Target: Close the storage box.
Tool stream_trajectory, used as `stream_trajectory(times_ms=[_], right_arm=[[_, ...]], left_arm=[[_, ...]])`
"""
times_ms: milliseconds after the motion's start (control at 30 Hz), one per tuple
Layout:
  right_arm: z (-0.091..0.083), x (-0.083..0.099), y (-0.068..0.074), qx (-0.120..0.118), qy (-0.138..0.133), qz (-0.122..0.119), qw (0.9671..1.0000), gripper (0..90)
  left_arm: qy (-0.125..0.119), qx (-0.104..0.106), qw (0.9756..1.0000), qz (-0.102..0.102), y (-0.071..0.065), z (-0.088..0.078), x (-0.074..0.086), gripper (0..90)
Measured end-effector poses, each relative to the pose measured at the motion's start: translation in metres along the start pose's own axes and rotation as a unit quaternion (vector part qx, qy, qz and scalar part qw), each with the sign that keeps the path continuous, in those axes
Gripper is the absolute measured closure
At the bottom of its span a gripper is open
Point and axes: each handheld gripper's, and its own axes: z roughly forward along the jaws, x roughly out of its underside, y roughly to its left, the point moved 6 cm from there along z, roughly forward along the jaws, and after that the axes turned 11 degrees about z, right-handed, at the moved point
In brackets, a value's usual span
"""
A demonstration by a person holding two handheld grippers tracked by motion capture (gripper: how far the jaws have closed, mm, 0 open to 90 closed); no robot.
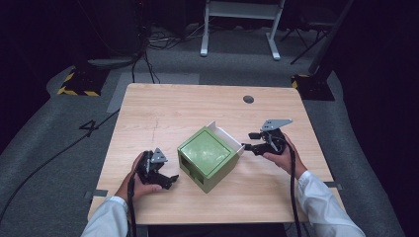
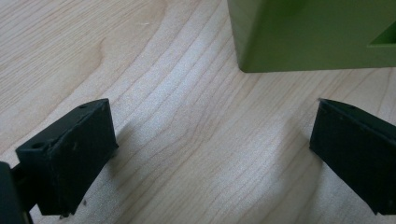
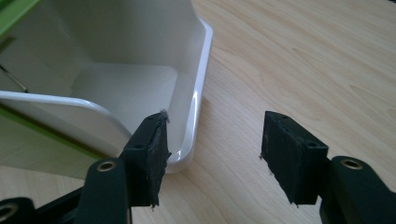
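I see the green box (image 1: 206,157) mid-table, its white drawer (image 3: 140,88) slid out. My left gripper (image 1: 167,181) and right gripper (image 1: 252,142) flank the box, both wide open and empty.

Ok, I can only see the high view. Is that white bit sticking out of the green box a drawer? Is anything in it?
Observer: Yes, the right gripper view looks into the white drawer; the part that shows is bare, with nothing in it.
Operator: Is the right gripper touching it?
Observer: The right gripper is open, and one of its fingers is just in front of the drawer's corner. I cannot tell if it touches.
Operator: What about the other one?
Observer: The left gripper is open wide over bare table, with a corner of the green box just ahead, not between its fingers.
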Motion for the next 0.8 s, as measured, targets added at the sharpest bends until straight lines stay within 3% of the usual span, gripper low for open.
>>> stream_trajectory(times_ms=[233, 800], right_arm=[[0.004, 0.0, 0.014, -0.024, 0.009, -0.012, 0.9996, 41.7], [0.007, 0.002, 0.031, -0.024, 0.018, -0.033, 0.999, 41.6]], left_arm=[[0.0, 0.0, 1.0, 0.0, 0.0, 0.0, 0.0, 0.4], [-0.002, -0.001, 1.0, -0.002, -0.001, 0.001, -0.001, 0.4]])
